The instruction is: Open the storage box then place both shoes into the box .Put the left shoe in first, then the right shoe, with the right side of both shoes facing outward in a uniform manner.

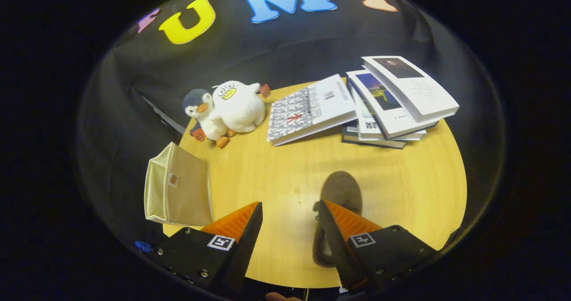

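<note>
Shoe (341, 194) under right jaw of parted gripper (290, 214)

shoe (341, 191) under the spread tool (290, 212) fingers' right one, storage box (178, 189) left, books (388, 105) beyond

Round light-wood table (401, 180). On it: brown suede shoe (341, 189) near centre; beige fabric storage box (178, 189) left of shoe; two plush penguins (225, 111) and fanned books (357, 105) beyond shoe.
</note>
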`<action>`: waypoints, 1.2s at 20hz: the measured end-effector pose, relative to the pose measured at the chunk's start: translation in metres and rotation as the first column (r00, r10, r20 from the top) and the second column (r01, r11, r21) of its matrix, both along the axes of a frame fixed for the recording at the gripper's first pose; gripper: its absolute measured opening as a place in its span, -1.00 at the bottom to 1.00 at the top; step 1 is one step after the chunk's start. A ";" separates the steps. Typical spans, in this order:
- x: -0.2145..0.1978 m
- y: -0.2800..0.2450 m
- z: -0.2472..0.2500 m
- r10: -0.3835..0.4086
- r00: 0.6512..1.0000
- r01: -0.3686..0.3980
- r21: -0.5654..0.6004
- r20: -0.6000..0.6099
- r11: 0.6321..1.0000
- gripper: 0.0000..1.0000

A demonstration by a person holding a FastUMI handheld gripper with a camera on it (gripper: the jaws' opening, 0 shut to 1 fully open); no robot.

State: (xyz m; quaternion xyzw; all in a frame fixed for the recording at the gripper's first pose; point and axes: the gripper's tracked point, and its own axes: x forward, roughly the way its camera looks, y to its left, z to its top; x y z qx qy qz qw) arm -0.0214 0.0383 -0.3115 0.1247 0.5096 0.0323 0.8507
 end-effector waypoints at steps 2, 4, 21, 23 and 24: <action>-0.011 -0.020 -0.009 -0.035 0.999 0.035 -0.011 -0.021 0.999 0.57; -0.022 -0.036 -0.018 -0.064 0.997 0.063 -0.022 -0.038 0.998 0.57; -0.040 -0.078 -0.117 -0.059 0.972 0.019 -0.175 -0.226 0.984 0.57; -0.041 -0.074 -0.121 -0.111 0.963 0.079 -0.137 -0.245 0.987 0.05; -0.041 -0.071 -0.122 -0.129 0.958 0.102 -0.118 -0.257 0.988 -0.41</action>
